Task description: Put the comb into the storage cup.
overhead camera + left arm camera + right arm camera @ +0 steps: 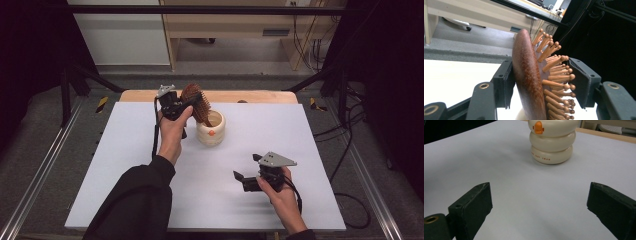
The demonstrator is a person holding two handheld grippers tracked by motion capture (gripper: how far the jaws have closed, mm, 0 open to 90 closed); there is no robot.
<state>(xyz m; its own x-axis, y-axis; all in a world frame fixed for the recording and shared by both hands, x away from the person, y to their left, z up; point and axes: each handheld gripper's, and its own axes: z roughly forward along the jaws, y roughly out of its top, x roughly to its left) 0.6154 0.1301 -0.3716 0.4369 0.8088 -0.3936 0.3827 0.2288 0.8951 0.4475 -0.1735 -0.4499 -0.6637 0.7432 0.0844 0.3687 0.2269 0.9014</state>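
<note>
A brown wooden hairbrush [194, 100] with peg bristles stands tilted, its handle down in a cream ringed cup [211, 130] with an orange mark. My left gripper [184, 104] is around the brush head. In the left gripper view one pad lies against the smooth back of the hairbrush [527, 75], while the other meets the bristle tips, so my left gripper [544, 80] is shut on the head. My right gripper [247, 168] rests low at the near right, open and holding nothing. In the right gripper view it [539, 205] faces the cup [552, 141] across bare sheet.
A white sheet [125, 165] covers the tabletop, with a wooden strip [260, 96] along the far edge. Black frame bars and cables flank the table on both sides. A wooden desk stands on the floor beyond.
</note>
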